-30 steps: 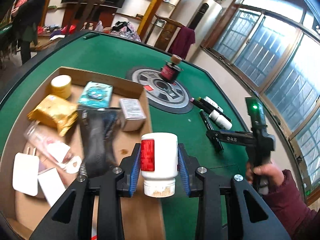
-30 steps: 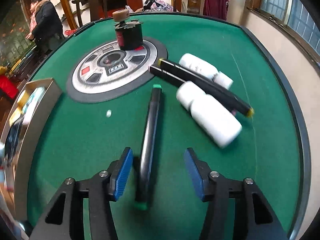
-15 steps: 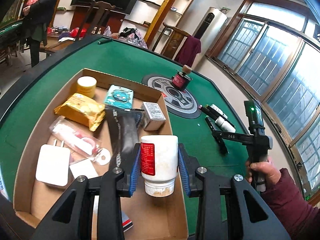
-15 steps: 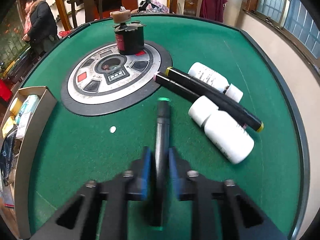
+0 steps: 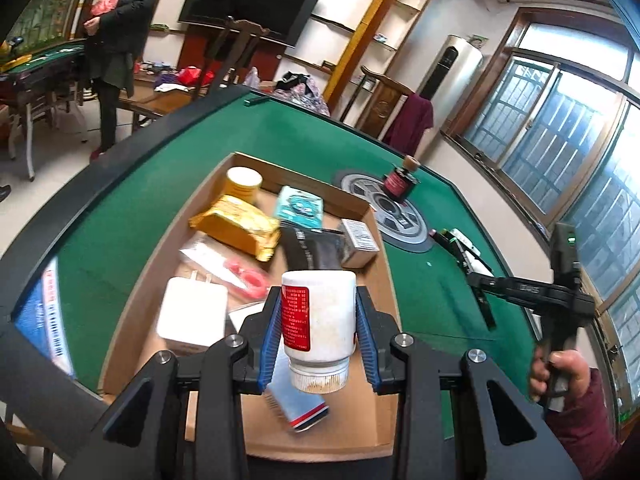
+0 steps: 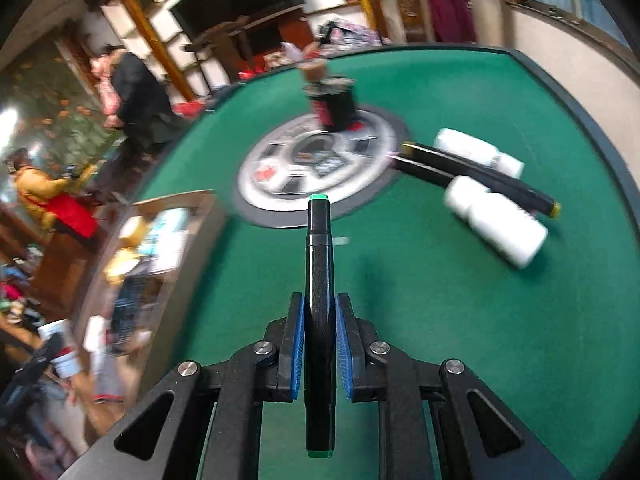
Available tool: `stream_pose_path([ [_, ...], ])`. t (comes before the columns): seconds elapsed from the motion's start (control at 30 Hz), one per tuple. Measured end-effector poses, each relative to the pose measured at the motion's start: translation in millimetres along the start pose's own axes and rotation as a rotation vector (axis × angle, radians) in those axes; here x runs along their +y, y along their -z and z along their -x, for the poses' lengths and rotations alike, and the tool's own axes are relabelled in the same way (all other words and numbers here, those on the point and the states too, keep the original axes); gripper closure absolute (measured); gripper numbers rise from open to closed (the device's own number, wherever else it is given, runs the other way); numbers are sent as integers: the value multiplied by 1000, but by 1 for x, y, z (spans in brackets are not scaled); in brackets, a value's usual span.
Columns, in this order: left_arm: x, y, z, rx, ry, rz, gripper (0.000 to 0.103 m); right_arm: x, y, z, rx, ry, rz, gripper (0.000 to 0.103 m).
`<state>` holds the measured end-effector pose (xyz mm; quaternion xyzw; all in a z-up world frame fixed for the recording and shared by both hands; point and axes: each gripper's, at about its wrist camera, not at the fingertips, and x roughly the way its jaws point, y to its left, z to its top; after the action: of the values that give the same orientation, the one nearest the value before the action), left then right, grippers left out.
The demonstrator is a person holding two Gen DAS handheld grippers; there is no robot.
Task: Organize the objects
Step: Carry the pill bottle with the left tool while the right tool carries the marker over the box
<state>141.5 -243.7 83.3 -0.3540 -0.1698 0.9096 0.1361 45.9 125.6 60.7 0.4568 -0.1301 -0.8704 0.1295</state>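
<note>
Gripping a white bottle point(image 5: 319, 322) upside down, the left gripper point(image 5: 319, 336) has both blue pads pressed on its sides; red label faces 9 o'clock, cap points down. Bottle hangs over the near end of the cardboard box point(image 5: 384, 432), clear of the contents.

Box contents, left wrist view: white charger point(image 5: 191, 316) at 9 o'clock of the bottle, gold packet point(image 5: 236, 226) at 11, yellow tape roll point(image 5: 243, 182) beyond it, teal pack point(image 5: 300, 206) at 12, black pouch point(image 5: 314, 250) directly behind the bottle, small grey box point(image 5: 360, 240) at 1.

Right gripper point(image 6: 320, 350) is clenched on a black marker point(image 6: 319, 280) with green ends, pads on its mid-body, marker pointing to 12 o'clock and lifted off the green table point(image 6: 440, 300).

On the felt at 1–2 o'clock of the marker: two more black markers point(image 6: 480, 168) lying between two white bottles point(image 6: 500, 226). Round dial plate point(image 6: 320, 164) at 12 with a dark jar point(image 6: 332, 96) standing on it. Box sits at 9 o'clock, blurred.

Right hand point(image 5: 560, 372) in a maroon sleeve shows at 3 o'clock in the left wrist view.
</note>
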Motion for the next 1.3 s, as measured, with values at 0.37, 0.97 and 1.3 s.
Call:
stream_pose_path([
  [0.37, 13, 7, -10, 44, -119, -52, 69, 94, 23, -20, 99, -229, 77, 86],
  [0.97, 36, 12, -25, 88, -176, -92, 58, 152, 18, -80, 182, -103, 166, 86],
  [1.3, 38, 3, -7, 43, -143, -53, 38, 161, 19, -93, 193, -5, 182, 86],
])
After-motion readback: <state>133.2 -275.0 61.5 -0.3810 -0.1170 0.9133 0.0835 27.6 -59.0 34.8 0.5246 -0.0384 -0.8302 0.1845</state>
